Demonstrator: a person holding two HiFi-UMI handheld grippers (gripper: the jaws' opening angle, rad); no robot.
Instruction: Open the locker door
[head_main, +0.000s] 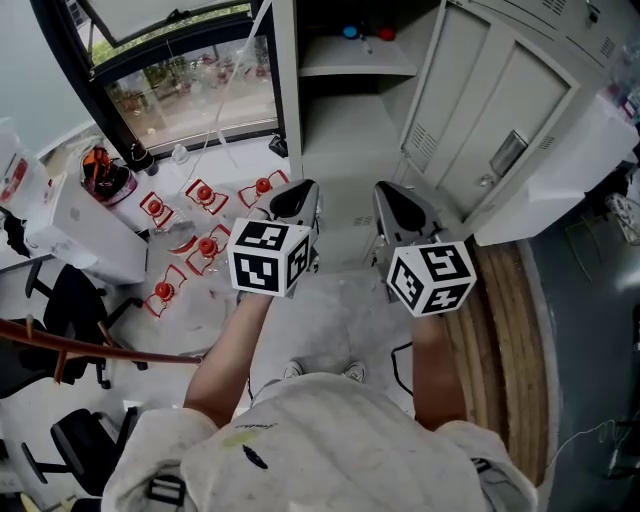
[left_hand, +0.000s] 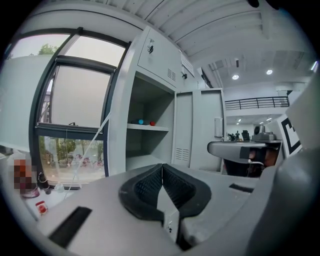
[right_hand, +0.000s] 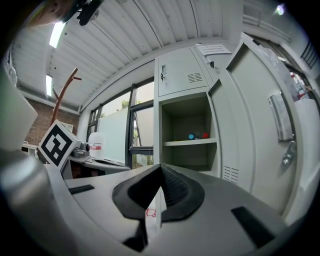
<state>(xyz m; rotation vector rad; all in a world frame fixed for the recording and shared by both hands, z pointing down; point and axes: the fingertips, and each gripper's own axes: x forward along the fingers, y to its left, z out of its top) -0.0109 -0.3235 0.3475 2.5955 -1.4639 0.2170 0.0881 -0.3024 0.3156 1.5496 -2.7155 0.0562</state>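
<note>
- My left gripper (left_hand: 162, 168): the jaws are closed, the ribbed black pads meet along one seam, and nothing is between them. I hold it out in front of me. It points towards the locker and touches nothing.
- My right gripper (right_hand: 160, 170): the jaws are closed in the same way, pad against pad, with nothing held. It sits just beside the left one, and the two marker cubes are side by side in the head view.
- Locker door (right_hand: 252, 125): it is already swung wide open and stands to the right of the compartment, with its inner face towards me. It is well clear of both grippers, and neither touches it.
- Door handle (right_hand: 281, 116): a long metal plate on the door, with a small latch piece just below it.
- Open compartment (head_main: 350, 115): it lies straight ahead of both grippers, pale grey inside.
- Shelf (right_hand: 190, 142): it runs across the compartment. A small blue thing (right_hand: 191, 136) and a small red thing (right_hand: 205, 135) sit side by side on it.
- Upper door (right_hand: 181, 77): a smaller door above the compartment. It is shut and has vent slots and a lock.
- Window (head_main: 190, 90): it has a dark frame and stands left of the locker.
- Floor (head_main: 330, 320): red-and-white items (head_main: 205, 193) lie scattered below the window, to the left of my left gripper.
</note>
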